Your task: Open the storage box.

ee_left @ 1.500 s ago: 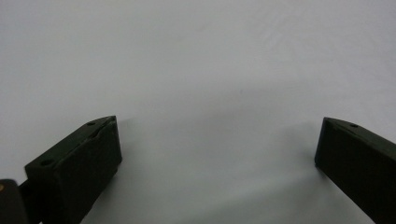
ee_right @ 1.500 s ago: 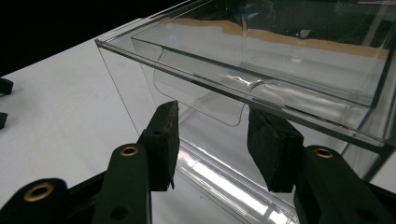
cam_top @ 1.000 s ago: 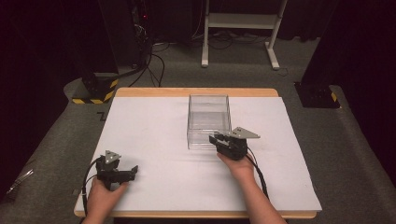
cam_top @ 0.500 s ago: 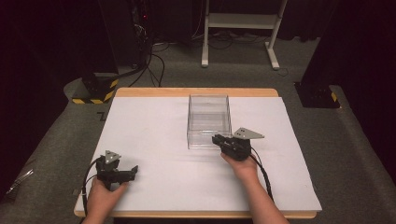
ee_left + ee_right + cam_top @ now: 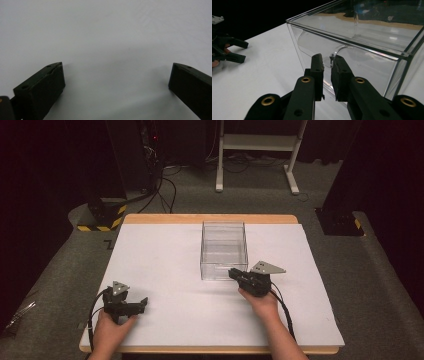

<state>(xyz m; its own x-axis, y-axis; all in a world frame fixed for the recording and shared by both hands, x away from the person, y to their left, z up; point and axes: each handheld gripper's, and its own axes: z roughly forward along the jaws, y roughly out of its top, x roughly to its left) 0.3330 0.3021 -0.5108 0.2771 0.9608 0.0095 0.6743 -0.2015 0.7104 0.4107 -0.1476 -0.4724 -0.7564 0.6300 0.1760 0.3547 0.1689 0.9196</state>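
Observation:
A clear plastic box (image 5: 223, 251) stands in the middle of the white sheet (image 5: 165, 255). In the right gripper view the box (image 5: 372, 37) has a curved clear handle (image 5: 338, 49) on its near wall. My right gripper (image 5: 232, 273) meets that wall, and its jaws (image 5: 327, 59) are drawn close together on the handle's edge. My left gripper (image 5: 143, 305) rests low at the sheet's near left corner. It is open (image 5: 116, 75), with bare white sheet between its jaws. It also appears far off at the left of the right gripper view (image 5: 243, 51).
The wooden table (image 5: 210, 218) stands on grey carpet. Behind it are a white frame's legs (image 5: 255, 150), cables, and a black-and-yellow striped base (image 5: 102, 217). A dark post base (image 5: 337, 222) sits at the right.
My right gripper has shifted slightly right and toward the person at the box's near wall. The left gripper has stayed put.

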